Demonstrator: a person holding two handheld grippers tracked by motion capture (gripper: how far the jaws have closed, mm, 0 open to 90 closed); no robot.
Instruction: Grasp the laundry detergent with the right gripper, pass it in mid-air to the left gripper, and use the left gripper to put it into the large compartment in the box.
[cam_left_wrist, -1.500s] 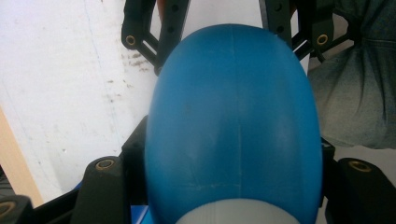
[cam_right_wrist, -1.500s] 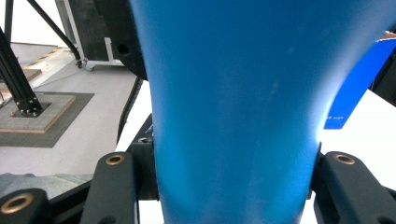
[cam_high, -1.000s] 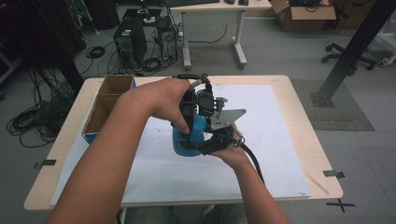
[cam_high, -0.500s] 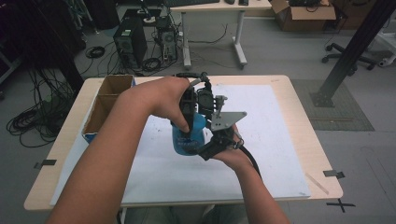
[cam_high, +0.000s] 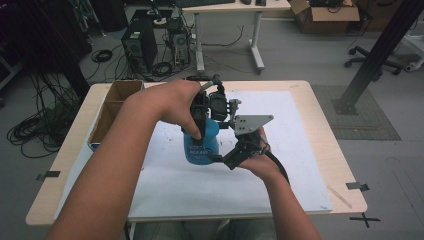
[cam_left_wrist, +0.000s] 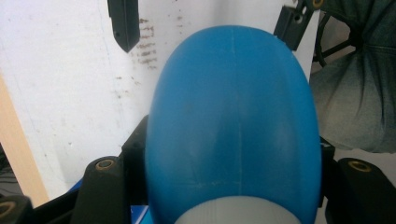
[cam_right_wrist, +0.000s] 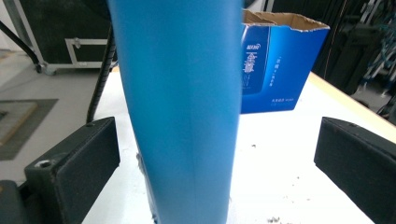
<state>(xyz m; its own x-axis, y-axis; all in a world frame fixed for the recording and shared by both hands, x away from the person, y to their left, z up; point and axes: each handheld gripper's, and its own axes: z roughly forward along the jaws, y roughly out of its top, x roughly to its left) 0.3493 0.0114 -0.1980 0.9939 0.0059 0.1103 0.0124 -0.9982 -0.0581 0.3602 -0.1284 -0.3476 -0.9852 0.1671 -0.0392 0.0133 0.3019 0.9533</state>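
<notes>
My left tongs (cam_high: 202, 117) are clamped on the blue bottle's (cam_high: 200, 145) top, mid-frame on the white mat (cam_high: 300, 165). My right tongs (cam_high: 227, 161) just let go, jaws spread either side of it. Handover looks done; placing it's left, probably.

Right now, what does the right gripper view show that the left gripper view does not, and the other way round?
Right gripper view: the right gripper with its jaws wide apart, having just been opening, the side of the blue bottle between them untouched, and an open blue box behind. Left gripper view: the left gripper clamped on the rounded shoulder of the blue bottle, a pale cap at the bottom edge, and denim cloth at the right. Both: the blue bottle and the white sheet under it.
</notes>
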